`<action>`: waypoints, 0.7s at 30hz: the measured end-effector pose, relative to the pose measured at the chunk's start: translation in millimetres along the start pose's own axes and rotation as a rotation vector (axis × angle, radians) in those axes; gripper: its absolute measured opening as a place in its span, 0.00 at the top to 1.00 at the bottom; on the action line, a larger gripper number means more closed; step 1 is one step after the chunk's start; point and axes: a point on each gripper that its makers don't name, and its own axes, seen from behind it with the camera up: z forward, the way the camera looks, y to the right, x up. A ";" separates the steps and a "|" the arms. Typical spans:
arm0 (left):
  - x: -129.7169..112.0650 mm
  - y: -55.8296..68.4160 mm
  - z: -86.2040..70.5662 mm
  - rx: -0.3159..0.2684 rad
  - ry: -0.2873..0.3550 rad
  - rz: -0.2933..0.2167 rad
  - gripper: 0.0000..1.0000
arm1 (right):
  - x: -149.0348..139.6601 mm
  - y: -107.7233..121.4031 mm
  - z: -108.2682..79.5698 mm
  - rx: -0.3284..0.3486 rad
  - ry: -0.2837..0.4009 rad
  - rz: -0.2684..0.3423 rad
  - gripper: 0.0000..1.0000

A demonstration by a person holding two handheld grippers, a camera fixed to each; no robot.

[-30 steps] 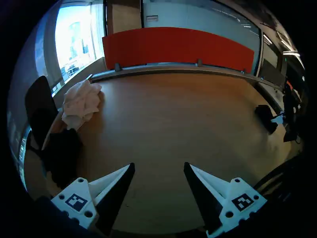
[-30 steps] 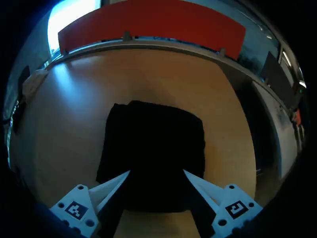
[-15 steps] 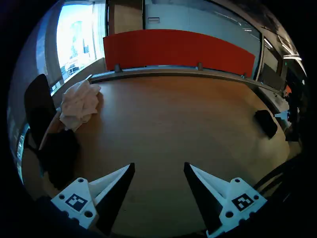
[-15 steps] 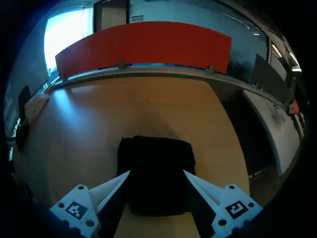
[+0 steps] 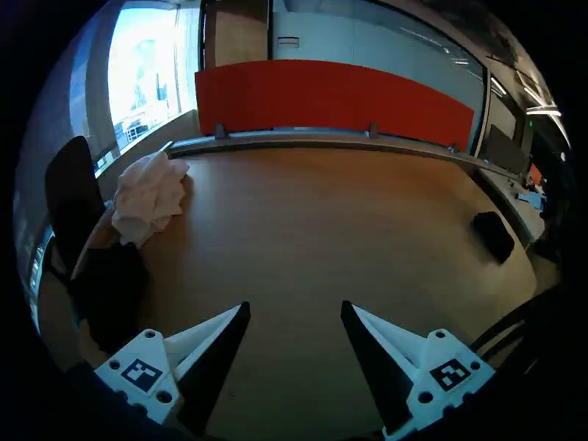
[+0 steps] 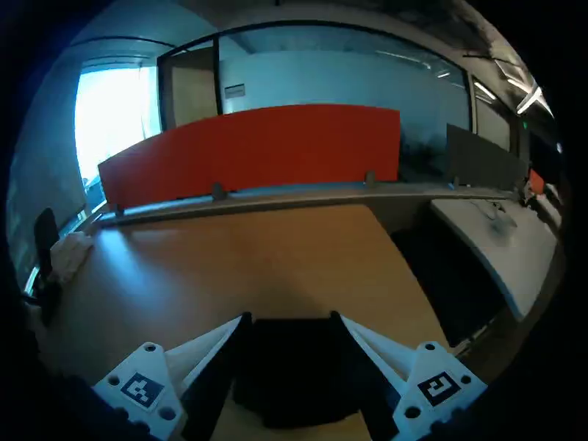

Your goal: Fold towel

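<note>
Between spread fingers of right gripper (image 6: pixel 290 317): 1 black folded towel (image 6: pixel 294 367), near edge cut off, sides hidden. Left gripper (image 5: pixel 295 304) spread, empty. Wooden table (image 5: pixel 316 213); red partition (image 5: pixel 331 92) behind.

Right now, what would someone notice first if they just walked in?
The big red panel along the far edge of the wooden table jumps out first. Next is the crumpled pale towel, heaped at the left in the left gripper view. Then comes the dark folded cloth lying between the open fingers of the right gripper.
</note>
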 end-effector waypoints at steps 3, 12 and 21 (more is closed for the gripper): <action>2.3 -0.9 0.5 -0.001 0.006 0.000 0.08 | 11.6 1.4 -3.5 -0.017 0.050 0.017 0.18; 13.3 -1.6 2.3 -0.011 0.032 0.002 0.08 | 38.0 0.3 -10.7 -0.053 0.161 0.041 0.17; 27.1 -2.4 4.9 -0.019 0.069 -0.009 0.08 | 64.6 -5.8 -17.0 -0.101 0.267 0.004 0.09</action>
